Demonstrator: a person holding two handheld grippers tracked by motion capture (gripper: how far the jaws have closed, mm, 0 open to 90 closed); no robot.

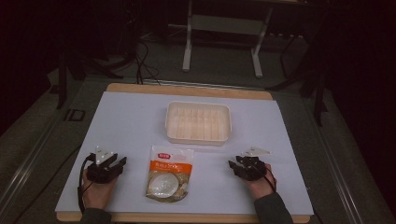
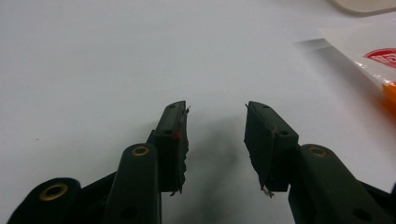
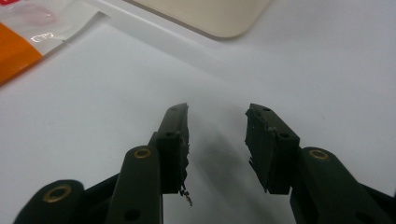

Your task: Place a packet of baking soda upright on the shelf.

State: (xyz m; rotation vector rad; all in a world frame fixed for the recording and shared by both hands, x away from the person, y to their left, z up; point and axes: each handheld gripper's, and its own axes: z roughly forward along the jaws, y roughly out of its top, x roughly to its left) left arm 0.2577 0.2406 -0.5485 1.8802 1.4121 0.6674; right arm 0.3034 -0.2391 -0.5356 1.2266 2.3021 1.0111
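Observation:
A clear plastic packet (image 1: 169, 172) with an orange label and a round item inside lies flat near the table's front edge, between the two hands. Behind it stands a cream plastic tray (image 1: 198, 122), with nothing inside that I can see. My left gripper (image 1: 120, 162) rests on the white surface left of the packet, open, nothing between its jaws; the left gripper view has the packet's corner (image 2: 369, 56) at its right edge. My right gripper (image 1: 232, 164) rests right of the packet, open and holding nothing. The right gripper view catches the packet (image 3: 28, 35) upper left and the tray's corner (image 3: 210, 16) ahead.
A white sheet (image 1: 130, 121) covers a wooden tabletop whose edge (image 1: 187, 88) shows at the back. A metal stand (image 1: 222, 28) and cables sit on the dark floor beyond. White surface lies bare around both grippers.

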